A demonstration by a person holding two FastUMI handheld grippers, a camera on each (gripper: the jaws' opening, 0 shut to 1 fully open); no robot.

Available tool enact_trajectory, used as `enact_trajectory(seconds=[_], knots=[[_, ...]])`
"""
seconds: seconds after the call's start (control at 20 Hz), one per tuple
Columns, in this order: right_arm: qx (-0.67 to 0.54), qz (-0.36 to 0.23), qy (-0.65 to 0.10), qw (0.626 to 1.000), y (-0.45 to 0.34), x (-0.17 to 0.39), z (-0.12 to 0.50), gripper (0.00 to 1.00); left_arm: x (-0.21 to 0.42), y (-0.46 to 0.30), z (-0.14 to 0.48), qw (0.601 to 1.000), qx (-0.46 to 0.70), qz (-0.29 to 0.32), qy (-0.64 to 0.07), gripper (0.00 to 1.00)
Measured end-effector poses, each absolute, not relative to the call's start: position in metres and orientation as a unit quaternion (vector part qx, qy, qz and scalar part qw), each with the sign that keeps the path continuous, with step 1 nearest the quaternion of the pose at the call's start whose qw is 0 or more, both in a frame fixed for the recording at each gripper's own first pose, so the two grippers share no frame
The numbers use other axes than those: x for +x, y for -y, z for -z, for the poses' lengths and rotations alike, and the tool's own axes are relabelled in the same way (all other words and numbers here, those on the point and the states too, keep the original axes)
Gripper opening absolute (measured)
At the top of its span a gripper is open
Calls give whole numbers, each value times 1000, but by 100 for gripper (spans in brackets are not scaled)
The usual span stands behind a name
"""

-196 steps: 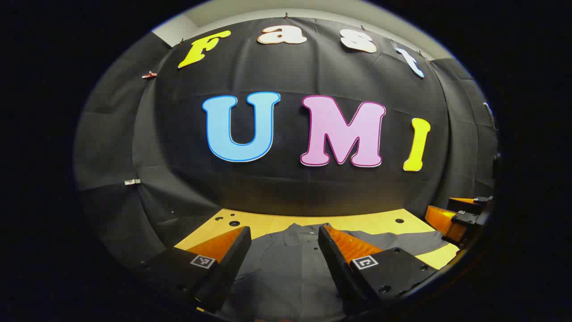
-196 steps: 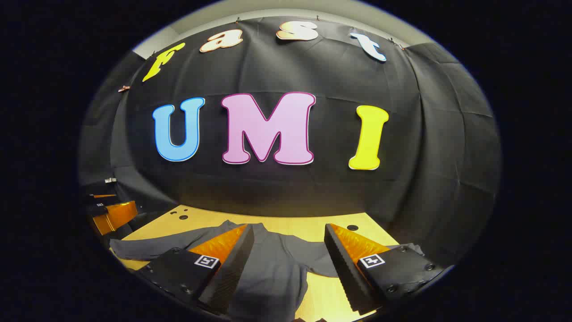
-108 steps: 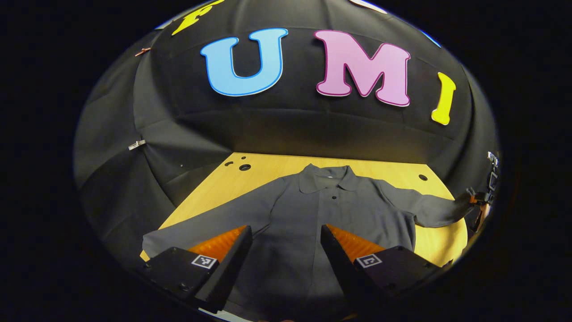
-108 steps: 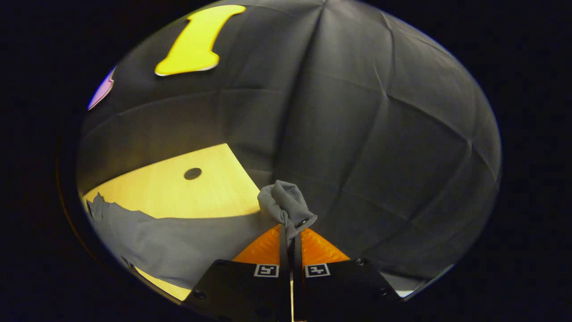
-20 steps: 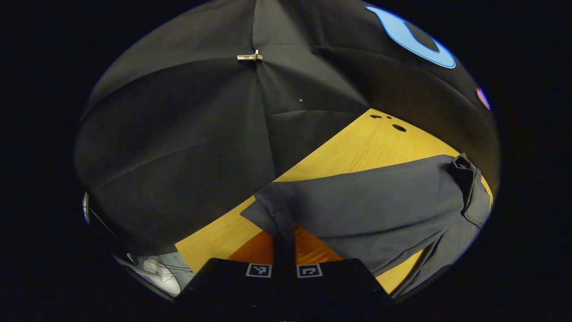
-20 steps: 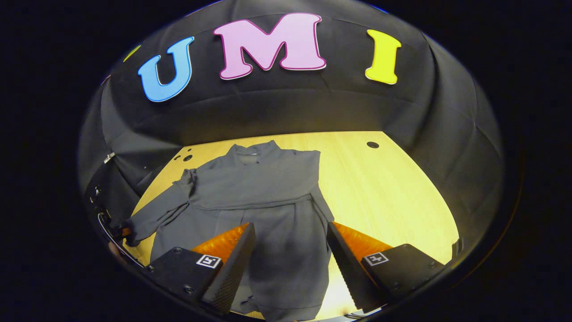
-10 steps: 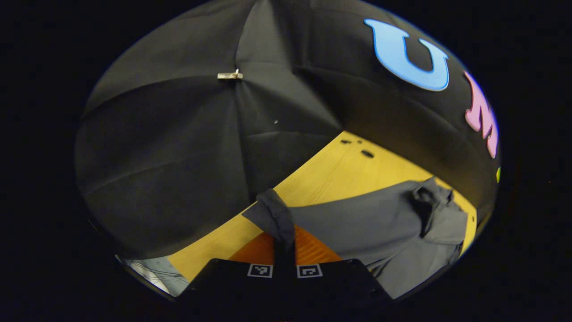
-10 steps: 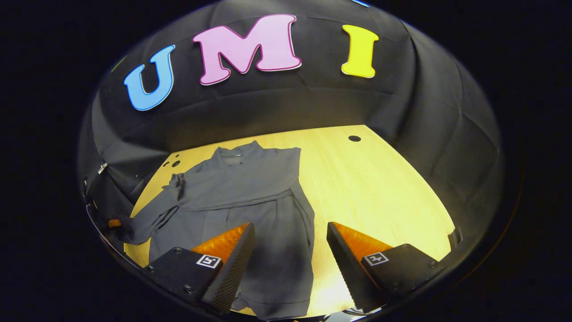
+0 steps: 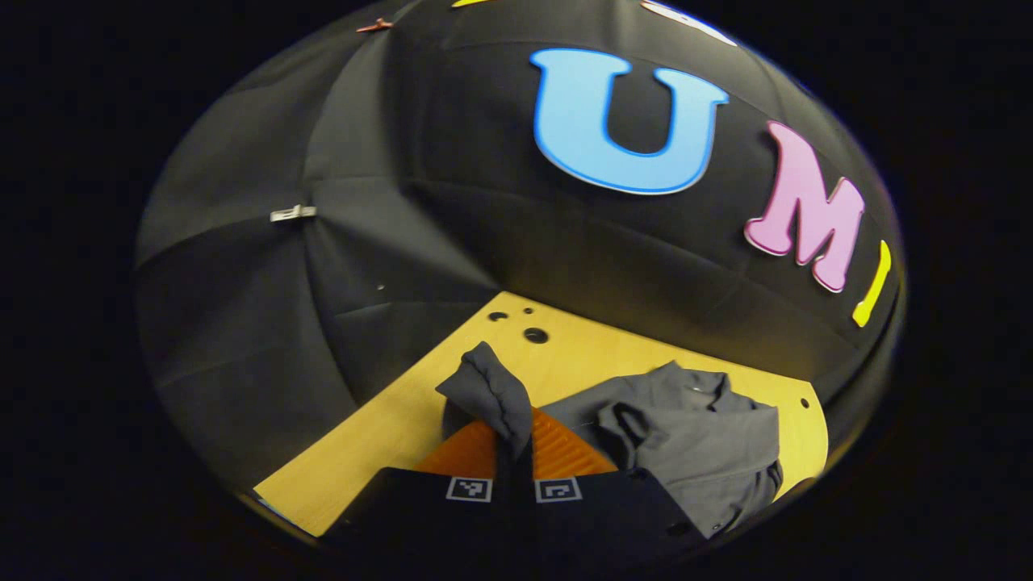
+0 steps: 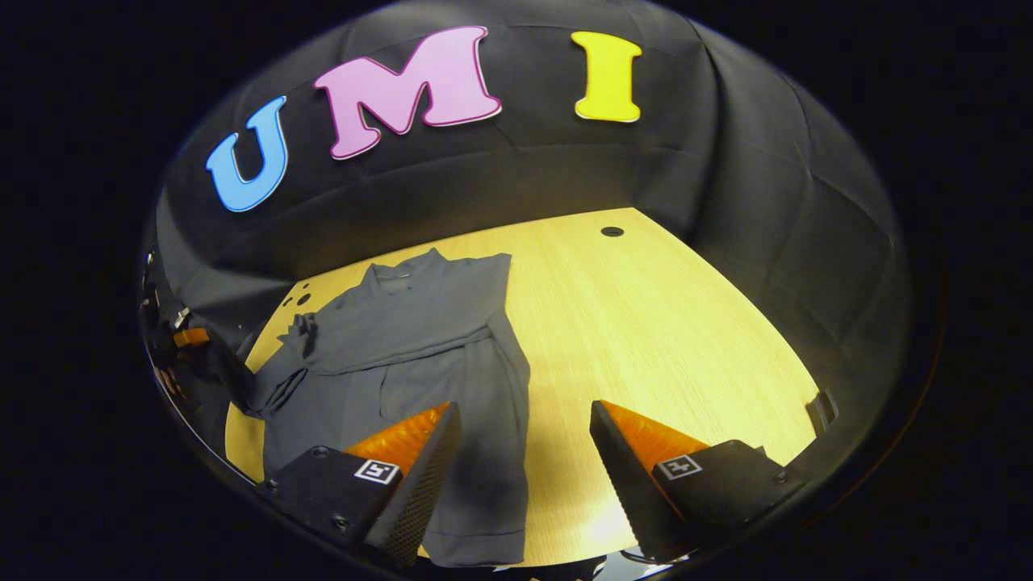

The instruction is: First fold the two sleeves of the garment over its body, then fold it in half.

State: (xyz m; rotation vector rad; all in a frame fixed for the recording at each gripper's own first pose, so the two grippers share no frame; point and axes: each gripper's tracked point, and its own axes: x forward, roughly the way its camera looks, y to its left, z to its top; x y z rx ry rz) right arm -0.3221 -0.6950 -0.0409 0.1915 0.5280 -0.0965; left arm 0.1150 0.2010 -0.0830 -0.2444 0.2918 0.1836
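Left tool (image 9: 514, 452) pinching sleeve cuff (image 9: 490, 395)
Right tool (image 10: 524, 452) spread, hovering above the garment (image 10: 420, 339) on the desk (image 10: 662, 323).

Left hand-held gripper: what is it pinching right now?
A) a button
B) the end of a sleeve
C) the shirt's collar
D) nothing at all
B: the left hand-held gripper has its fingers closed on the bunched sleeve end of the grey shirt, lifted above the table.
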Motion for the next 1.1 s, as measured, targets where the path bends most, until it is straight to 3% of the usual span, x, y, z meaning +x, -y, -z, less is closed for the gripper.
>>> enact_trajectory(seconds=[0.35,0.4,0.8,1.1], knots=[[106,87,-271,953,731,-343,59,99,155,-70,64,982,-114,16,-150,5],[112,86,-274,951,732,-345,62,99,160,-52,63,982,-112,30,-152,2],[113,73,-293,947,739,-361,75,99,175,101,65,969,-76,164,-169,5],[125,71,-304,942,752,-377,82,99,170,186,80,951,-72,231,-195,5]])
